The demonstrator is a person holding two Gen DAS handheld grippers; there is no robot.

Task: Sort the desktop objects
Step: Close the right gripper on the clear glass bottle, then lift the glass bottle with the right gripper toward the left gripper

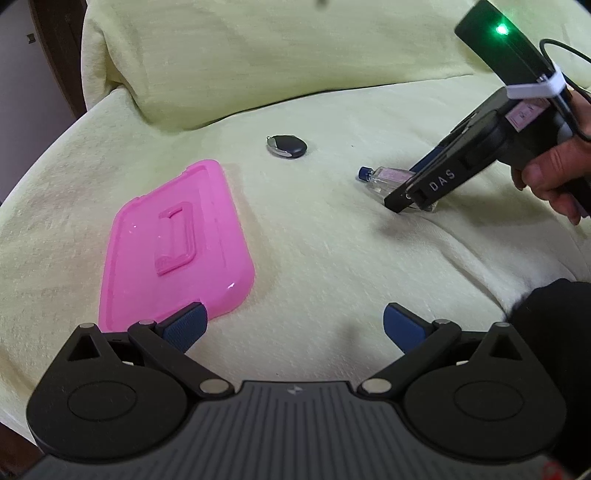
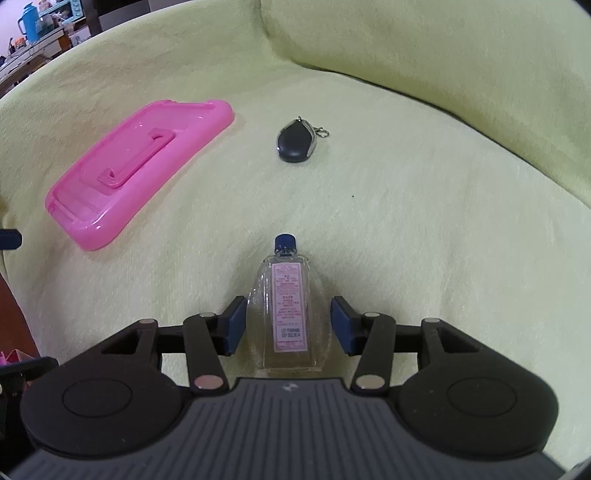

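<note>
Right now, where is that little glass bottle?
The glass bottle lies on the yellow-green blanket between the right gripper's open fingers, cap toward the key fob.

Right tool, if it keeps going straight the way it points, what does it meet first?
The bottle, already lying between the open right tool's fingers; its base would likely meet the tool's body first. Beyond lies the key fob.

Both grippers are black with blue pads (image 1: 186,325) and silver pivot screws. The right gripper (image 1: 413,192) bears white "DAS" lettering, a green light (image 1: 501,29), a white clip and a black cable. The sleeve (image 1: 554,314) is black.
</note>
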